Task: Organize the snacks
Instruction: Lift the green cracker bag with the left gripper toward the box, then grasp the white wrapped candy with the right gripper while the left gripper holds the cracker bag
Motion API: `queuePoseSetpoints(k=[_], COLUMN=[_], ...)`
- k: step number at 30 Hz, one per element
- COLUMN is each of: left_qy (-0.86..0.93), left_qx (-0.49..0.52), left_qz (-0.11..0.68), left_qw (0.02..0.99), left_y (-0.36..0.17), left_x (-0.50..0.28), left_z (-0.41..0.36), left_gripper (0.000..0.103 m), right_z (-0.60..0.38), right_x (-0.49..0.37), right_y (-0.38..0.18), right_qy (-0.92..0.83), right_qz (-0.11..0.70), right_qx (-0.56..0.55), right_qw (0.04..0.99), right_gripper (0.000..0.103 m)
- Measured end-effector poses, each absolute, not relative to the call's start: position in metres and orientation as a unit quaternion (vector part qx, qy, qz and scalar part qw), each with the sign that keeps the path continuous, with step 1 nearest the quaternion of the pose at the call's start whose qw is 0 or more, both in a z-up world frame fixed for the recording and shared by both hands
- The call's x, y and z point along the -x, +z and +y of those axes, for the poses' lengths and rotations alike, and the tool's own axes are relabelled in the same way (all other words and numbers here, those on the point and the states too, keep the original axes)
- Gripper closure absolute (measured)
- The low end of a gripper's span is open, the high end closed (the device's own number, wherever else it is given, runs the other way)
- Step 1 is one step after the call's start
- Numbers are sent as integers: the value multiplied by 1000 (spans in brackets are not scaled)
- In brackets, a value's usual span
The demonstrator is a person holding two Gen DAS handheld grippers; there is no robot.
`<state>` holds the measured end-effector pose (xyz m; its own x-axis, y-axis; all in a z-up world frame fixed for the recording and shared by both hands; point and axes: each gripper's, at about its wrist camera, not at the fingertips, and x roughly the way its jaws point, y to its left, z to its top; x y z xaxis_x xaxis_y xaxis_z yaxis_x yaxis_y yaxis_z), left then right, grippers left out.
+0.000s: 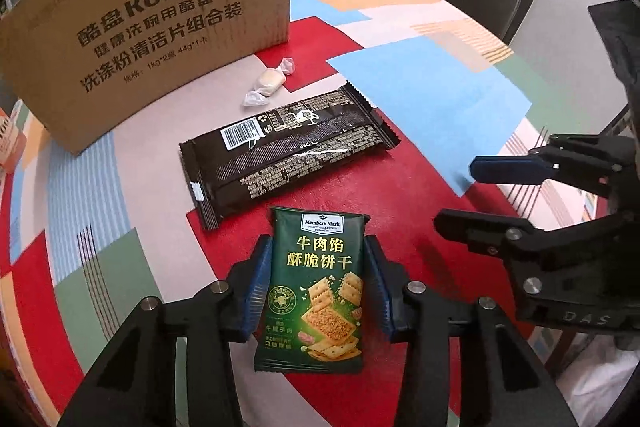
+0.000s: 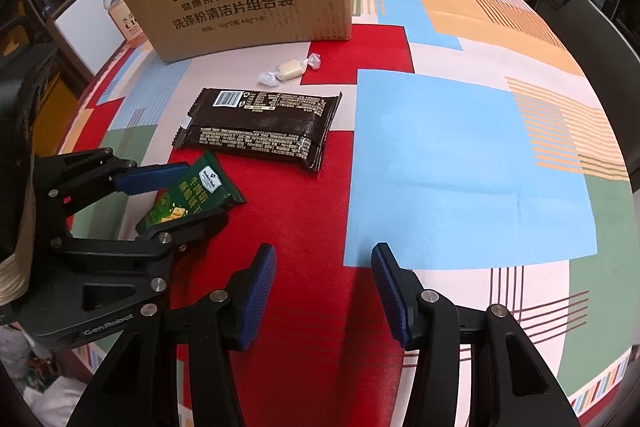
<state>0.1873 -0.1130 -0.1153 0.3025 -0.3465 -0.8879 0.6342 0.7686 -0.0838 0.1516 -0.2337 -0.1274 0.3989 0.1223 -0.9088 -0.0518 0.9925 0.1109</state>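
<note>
Clearly the green cracker packet (image 1: 314, 287), reading "Member's Mark" with Chinese lettering, is sitting between the blue pads of the left tongs (image 1: 316, 287) near the surface's (image 2: 460, 167) near edge; being light, crinkly and brittle inside, it is calling for a gentle hold across its flat sides, and I cannot tell whether the pads are pressing or just flanking it. Meanwhile the right tongs (image 2: 324, 291) are hanging released and empty, while the dark wrapped bar (image 1: 288, 155) with its barcode and a twist-wrapped candy (image 1: 270, 83) are lying toward the "KUPOH" cardboard box (image 1: 160, 27) at the far edge.
</note>
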Motion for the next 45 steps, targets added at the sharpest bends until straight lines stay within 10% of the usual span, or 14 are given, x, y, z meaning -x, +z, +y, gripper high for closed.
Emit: queuePoseSetpoints(k=[45], left_qy=[-167], left_qx=[-22], left_qz=[471], left_qw=[866], left_y=[-73], left_x=[-284], left_z=[-52], left_gripper=[59], right_z=[-197], right_x=[-287], right_y=[-135], right_qy=[64], right_qz=[496], right_qx=[-62], right_qw=[864], right_gripper=[61])
